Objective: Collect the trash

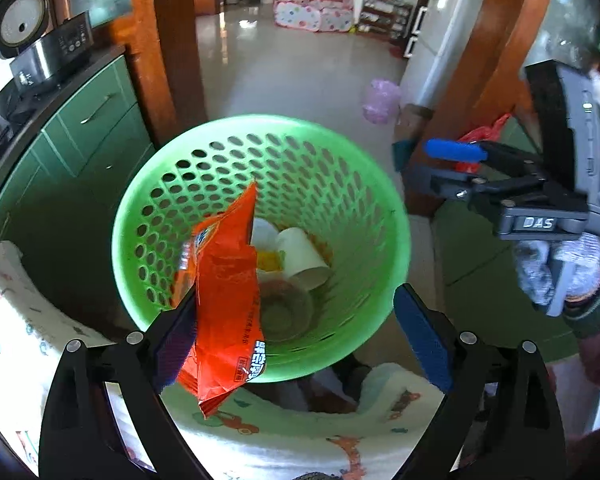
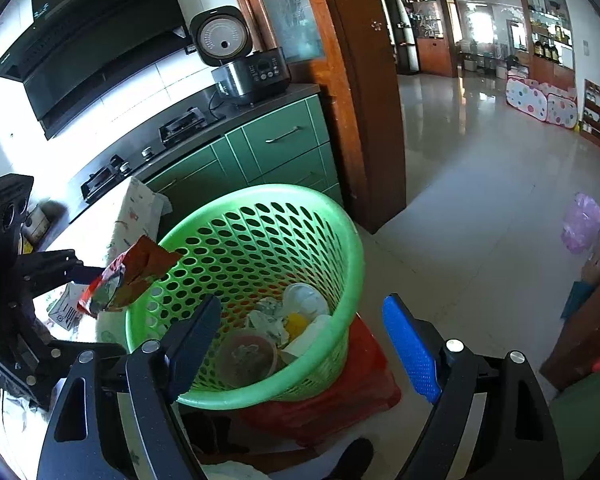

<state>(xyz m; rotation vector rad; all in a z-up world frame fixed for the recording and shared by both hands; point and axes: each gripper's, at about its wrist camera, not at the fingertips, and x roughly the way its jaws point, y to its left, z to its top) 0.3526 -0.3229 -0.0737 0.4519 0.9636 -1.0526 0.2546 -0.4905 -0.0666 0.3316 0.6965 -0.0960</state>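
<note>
A green perforated basket (image 1: 364,184) stands below both grippers, also in the right wrist view (image 2: 340,240). It holds a white paper cup (image 1: 302,258), a clear plastic bowl (image 2: 246,356) and crumpled scraps. My left gripper (image 1: 300,336) is open over the basket's near rim. An orange snack wrapper (image 1: 224,292) lies against its left finger (image 1: 172,344), loose between the jaws; it also shows in the right wrist view (image 2: 128,280). My right gripper (image 2: 304,352) is open and empty above the basket, and shows at the right in the left wrist view (image 1: 456,152).
Green kitchen cabinets (image 2: 276,144) with a stove and a rice cooker (image 2: 244,68) stand to the left. A patterned cloth-covered table (image 1: 284,432) is near me. A red stool (image 2: 340,404) sits under the basket. A pink bag (image 2: 580,224) lies on the tiled floor.
</note>
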